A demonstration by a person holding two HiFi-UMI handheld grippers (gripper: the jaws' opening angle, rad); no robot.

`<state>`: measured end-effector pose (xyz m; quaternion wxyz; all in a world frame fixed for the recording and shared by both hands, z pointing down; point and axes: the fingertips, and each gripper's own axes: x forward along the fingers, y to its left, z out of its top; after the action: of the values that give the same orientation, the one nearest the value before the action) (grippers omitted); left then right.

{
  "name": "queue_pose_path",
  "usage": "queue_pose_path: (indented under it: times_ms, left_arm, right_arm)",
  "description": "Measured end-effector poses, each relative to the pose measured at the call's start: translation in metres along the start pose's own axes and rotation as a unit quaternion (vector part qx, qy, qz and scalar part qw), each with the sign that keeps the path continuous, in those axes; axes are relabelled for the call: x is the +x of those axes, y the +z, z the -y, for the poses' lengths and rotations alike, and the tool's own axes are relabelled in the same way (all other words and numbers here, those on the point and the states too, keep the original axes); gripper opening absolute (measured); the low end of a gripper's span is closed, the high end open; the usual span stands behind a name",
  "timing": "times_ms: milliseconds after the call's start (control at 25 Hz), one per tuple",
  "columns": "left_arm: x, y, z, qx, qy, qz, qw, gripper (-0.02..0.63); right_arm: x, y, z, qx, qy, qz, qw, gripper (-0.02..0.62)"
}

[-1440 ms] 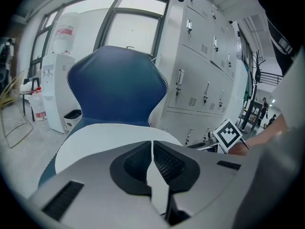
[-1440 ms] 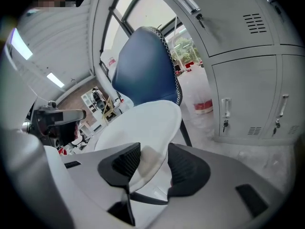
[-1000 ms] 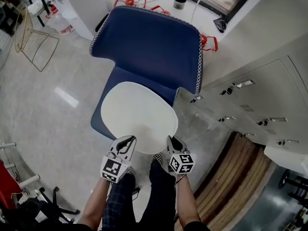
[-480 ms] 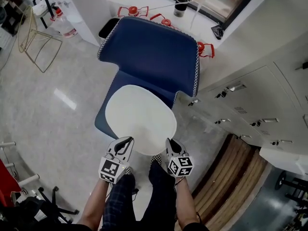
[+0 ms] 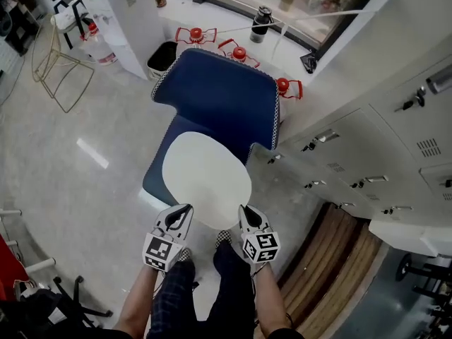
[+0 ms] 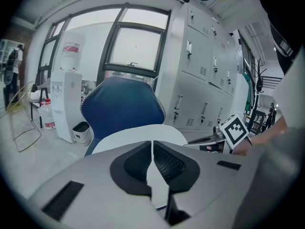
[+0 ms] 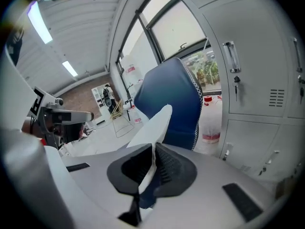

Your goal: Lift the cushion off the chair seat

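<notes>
A white oval cushion (image 5: 207, 179) hangs above the seat of a blue chair (image 5: 219, 97), held by its near edge. My left gripper (image 5: 185, 210) is shut on the near left rim. The right gripper (image 5: 245, 210) grips the near right rim, its jaws still closing on the fabric. In the left gripper view the cushion (image 6: 143, 133) runs out flat from the left gripper (image 6: 152, 144) toward the chair back (image 6: 121, 104). The right gripper view has the cushion (image 7: 155, 125) pinched edge-on in the right gripper (image 7: 153, 149), in front of the chair (image 7: 174, 99).
Grey metal lockers (image 5: 367, 154) line the right side, over a wooden step (image 5: 339, 260). Behind the chair are a water dispenser (image 5: 123, 20), a black bin (image 5: 164, 56) and red-capped water bottles (image 5: 194, 34). A wire frame (image 5: 56, 69) stands far left. My legs (image 5: 212, 288) are below.
Both grippers have risen together with the cushion, which has come up off the seat. The chair now looks smaller and farther below.
</notes>
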<state>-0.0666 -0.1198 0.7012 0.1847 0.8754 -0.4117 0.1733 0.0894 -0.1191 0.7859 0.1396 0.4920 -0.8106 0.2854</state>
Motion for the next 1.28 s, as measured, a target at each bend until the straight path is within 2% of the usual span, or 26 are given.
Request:
queue_pose_path:
  times_ms: [560, 960, 1280]
  left_arm:
    - [-0.069, 0.086, 0.026, 0.020, 0.002, 0.030, 0.9994, 0.028]
    - [-0.123, 0.141, 0.045, 0.026, -0.006, 0.050, 0.9984, 0.028]
    - [-0.173, 0.190, 0.063, 0.046, -0.017, 0.073, 0.9962, 0.028]
  right_arm:
    - [-0.065, 0.080, -0.058, -0.069, 0.006, 0.006, 0.998, 0.040]
    - [-0.128, 0.135, -0.095, -0.093, -0.010, 0.025, 0.995, 0.038]
    - [-0.191, 0.189, -0.127, -0.100, -0.032, 0.061, 0.993, 0.038]
